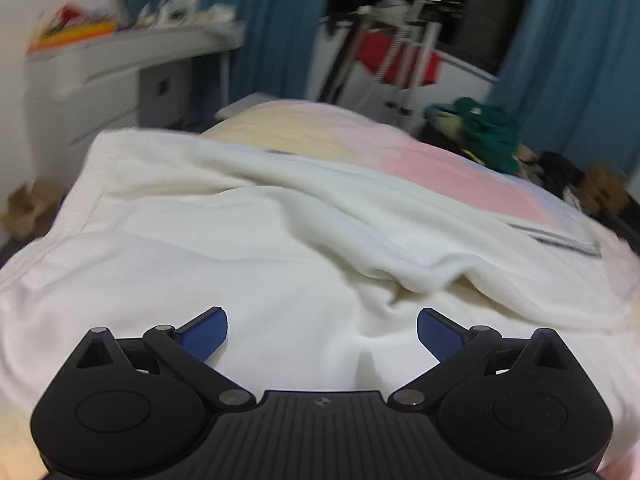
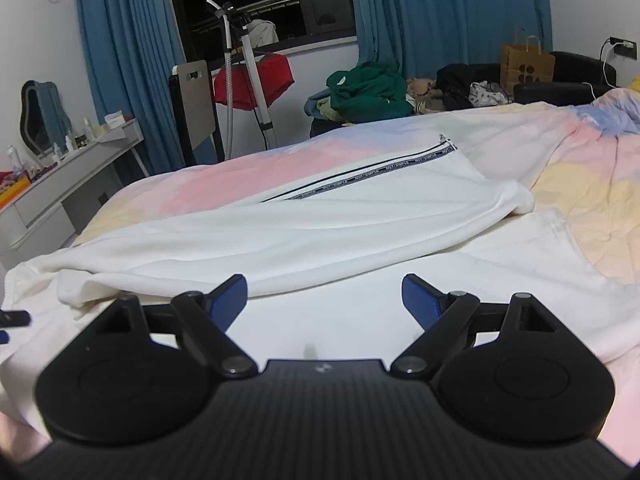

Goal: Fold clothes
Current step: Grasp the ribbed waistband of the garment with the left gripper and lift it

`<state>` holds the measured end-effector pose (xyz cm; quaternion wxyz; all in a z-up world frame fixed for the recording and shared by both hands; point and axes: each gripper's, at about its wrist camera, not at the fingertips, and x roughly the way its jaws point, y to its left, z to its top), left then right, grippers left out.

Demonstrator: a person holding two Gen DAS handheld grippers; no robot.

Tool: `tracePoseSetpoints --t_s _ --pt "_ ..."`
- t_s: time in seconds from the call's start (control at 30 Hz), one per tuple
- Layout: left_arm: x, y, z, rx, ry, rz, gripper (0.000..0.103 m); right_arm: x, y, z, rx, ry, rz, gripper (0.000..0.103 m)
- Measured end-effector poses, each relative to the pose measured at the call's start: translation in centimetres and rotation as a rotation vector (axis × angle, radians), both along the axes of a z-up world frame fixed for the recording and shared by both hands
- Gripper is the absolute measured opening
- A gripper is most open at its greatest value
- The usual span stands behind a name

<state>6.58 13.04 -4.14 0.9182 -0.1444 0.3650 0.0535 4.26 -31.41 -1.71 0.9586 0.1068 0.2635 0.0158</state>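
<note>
A white garment (image 1: pixel 240 240) (image 2: pixel 320 232) with a dark printed zip band (image 2: pixel 372 172) lies spread on the bed, one part folded over in a long diagonal ridge. My left gripper (image 1: pixel 322 334) hovers just above the near cloth, jaws wide open, nothing between the blue pads. My right gripper (image 2: pixel 324 300) also stands open over the garment's near flat part, empty. The left gripper's tip (image 2: pixel 12 320) shows at the left edge of the right wrist view.
The bed carries a pastel pink and yellow cover (image 2: pixel 580 184). A grey desk (image 2: pixel 60 184) stands to the left, a clothes stand with a red item (image 2: pixel 252 80) behind the bed, and a pile of green clothes (image 2: pixel 368 92) and a paper bag (image 2: pixel 526 64) at the back.
</note>
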Motion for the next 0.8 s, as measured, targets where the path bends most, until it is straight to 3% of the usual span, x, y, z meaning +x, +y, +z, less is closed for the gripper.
tracePoseSetpoints --t_s 0.13,0.27,0.37,0.53,0.8 --pt "-0.3 3.8 1.1 -0.075 0.077 0.054 0.1 0.1 -0.9 -0.1 0.048 0.01 -0.016 0.086" --pt "-0.9 8.0 1.4 -0.137 0.171 0.169 0.1 0.0 -1.7 -0.1 0.08 0.013 -0.047 0.086" --pt "-1.7 11.4 0.9 -0.233 0.254 0.28 0.1 -0.1 -2.1 -0.2 0.076 0.02 -0.083 0.086" --pt "-2.9 15.5 -1.0 -0.367 0.34 0.4 0.1 -0.1 -3.3 -0.6 0.152 0.04 -0.107 0.086" --pt "-2.6 16.7 -3.0 -0.425 0.35 0.419 0.102 0.1 -5.3 -1.7 0.218 0.087 -0.206 0.086"
